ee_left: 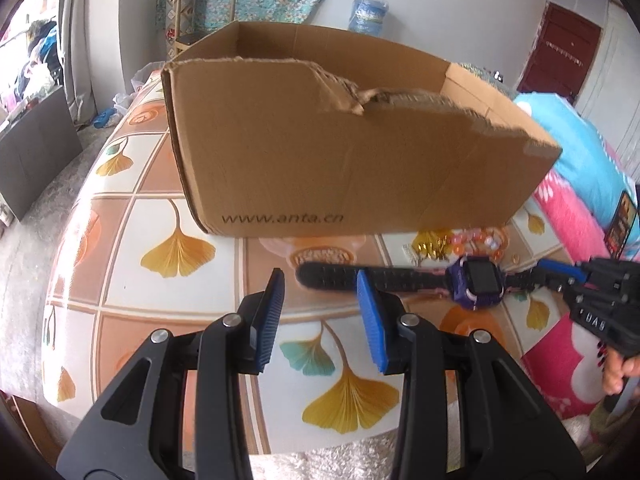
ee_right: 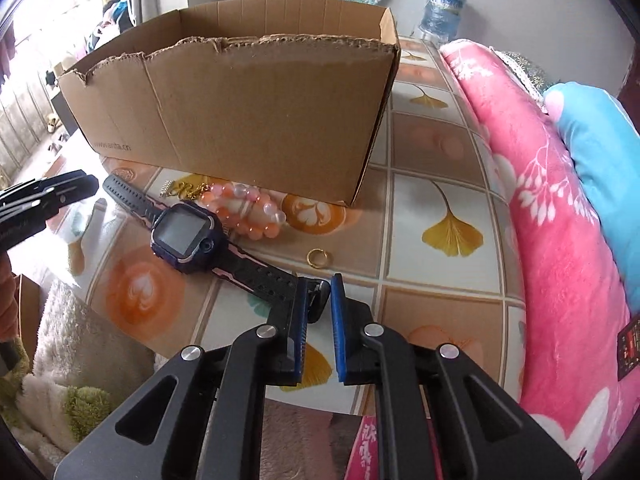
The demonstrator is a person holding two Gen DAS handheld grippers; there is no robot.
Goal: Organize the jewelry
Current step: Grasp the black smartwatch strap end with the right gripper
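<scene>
A dark purple smartwatch [ee_right: 186, 238] with a black strap lies across the patterned table in front of a cardboard box [ee_right: 240, 100]. My right gripper [ee_right: 318, 300] is shut on the near end of the strap. In the left wrist view the watch [ee_left: 476, 284] stretches leftward from the right gripper [ee_left: 554, 276]. The strap's free end reaches the space just beyond the tips of my left gripper [ee_left: 320, 280], which is open and holds nothing. A pink bead bracelet [ee_right: 248, 212], a gold chain [ee_right: 188, 190] and a gold ring [ee_right: 318, 258] lie by the box.
The box [ee_left: 320, 152] is open-topped with torn edges and stands at the middle of the table [ee_left: 160, 208]. A pink and blue blanket [ee_right: 560, 200] borders the table on the right. A fluffy white cloth [ee_right: 80, 340] lies off its near-left edge.
</scene>
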